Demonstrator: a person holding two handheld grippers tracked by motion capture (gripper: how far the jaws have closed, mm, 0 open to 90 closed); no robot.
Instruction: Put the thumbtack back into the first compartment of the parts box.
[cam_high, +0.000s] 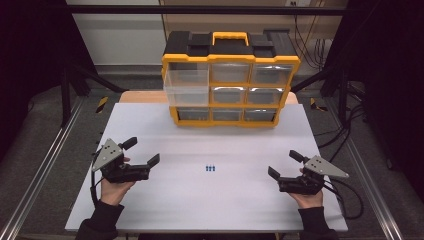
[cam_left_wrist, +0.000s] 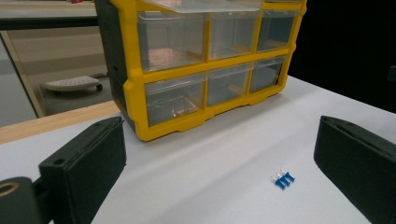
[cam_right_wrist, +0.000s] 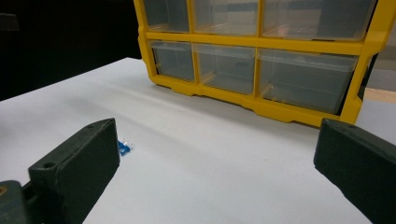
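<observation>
A yellow and black organizer (cam_high: 230, 80) with clear drawers stands at the back of the white table (cam_high: 200, 200); its top-left drawer (cam_high: 186, 85) is pulled out. A few small blue pieces (cam_high: 210, 168) lie together mid-table, also seen as blue pieces (cam_left_wrist: 282, 178) and blue pieces (cam_right_wrist: 123, 147). My left gripper (cam_high: 142, 152) rests open at the left, jaws wide apart and nothing between them. My right gripper (cam_high: 283, 164) is open at the right, likewise holding nothing. Both point toward the middle, apart from the pieces.
The organizer (cam_left_wrist: 201, 60) has three rows of clear drawers that look empty. A wooden strip (cam_high: 145, 96) edges the table's back. Cables (cam_high: 350, 200) trail off the right side. Metal rails (cam_high: 40, 165) run along both table sides.
</observation>
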